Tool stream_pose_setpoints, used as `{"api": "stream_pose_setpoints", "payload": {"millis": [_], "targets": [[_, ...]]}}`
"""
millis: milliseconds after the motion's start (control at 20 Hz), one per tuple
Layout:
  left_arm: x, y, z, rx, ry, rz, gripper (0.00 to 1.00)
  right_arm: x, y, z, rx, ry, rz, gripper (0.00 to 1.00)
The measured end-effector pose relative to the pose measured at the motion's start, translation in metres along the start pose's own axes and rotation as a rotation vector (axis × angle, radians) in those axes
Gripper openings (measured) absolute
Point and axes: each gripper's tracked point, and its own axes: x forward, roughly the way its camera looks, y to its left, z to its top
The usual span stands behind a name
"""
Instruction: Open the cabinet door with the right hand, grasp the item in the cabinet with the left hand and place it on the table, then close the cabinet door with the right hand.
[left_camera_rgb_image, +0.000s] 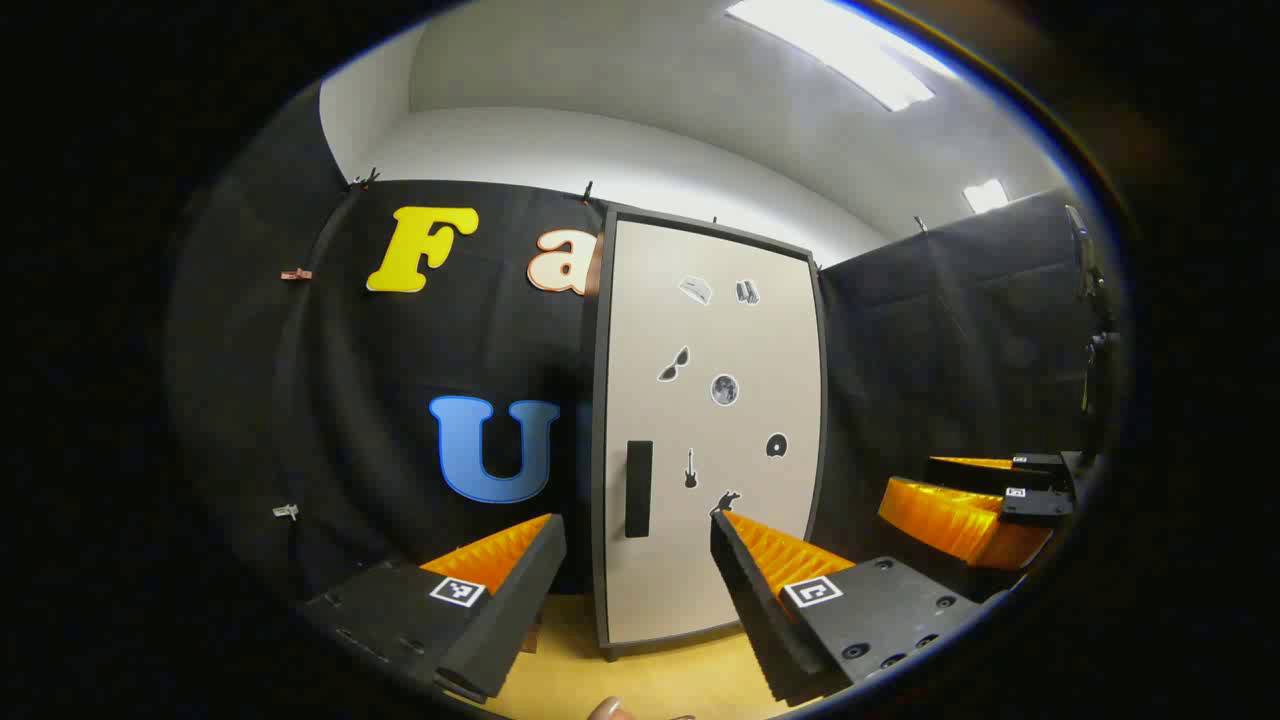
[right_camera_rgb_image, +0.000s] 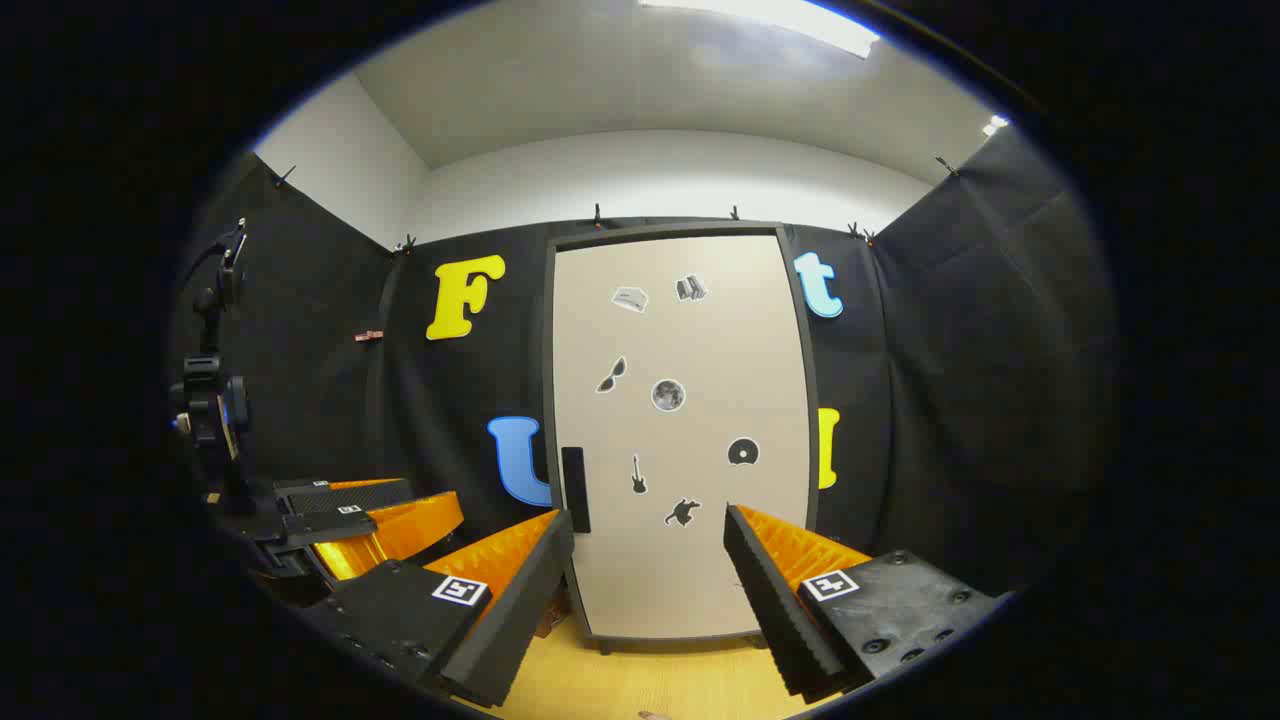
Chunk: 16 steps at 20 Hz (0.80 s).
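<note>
We face the cabinet door (right_camera_rgb_image: 680, 430), which stands closed on the yellow surface (right_camera_rgb_image: 640, 680), so the item behind it is hidden from us. Our right gripper (right_camera_rgb_image: 648, 560) hangs in front of the door with fingers spread, the handle (right_camera_rgb_image: 575, 488) near its left finger. Our left gripper (left_camera_rgb_image: 638, 565) waits with fingers spread too. We judge the risk is missing the slim handle, or swinging the door into the left gripper.

Shut cabinet door (right_camera_rgb_image: 680, 430) ahead, open space before its handle (right_camera_rgb_image: 574, 489)
</note>
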Motion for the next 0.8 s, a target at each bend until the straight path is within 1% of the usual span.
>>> {"api": "stream_pose_setpoints", "payload": {"millis": [250, 450, 600, 800], "targets": [[-0.002, -0.008, -0.001, -0.012, 0.008, -0.036, 0.93, -0.001, 0.001, 0.004, 0.008, -0.013, 0.008, 0.99], [-0.007, -0.005, 0.001, -0.006, 0.006, -0.035, 0.93, -0.002, 0.0, -0.002, 0.008, 0.01, -0.003, 0.99], [-0.011, -0.004, -0.004, -0.011, 0.017, -0.038, 0.93, -0.003, 0.006, -0.009, 0.02, 0.034, 0.004, 0.99], [-0.014, -0.002, -0.01, -0.018, 0.035, -0.045, 0.93, -0.004, 0.007, -0.011, 0.009, 0.033, -0.01, 0.99]]}}
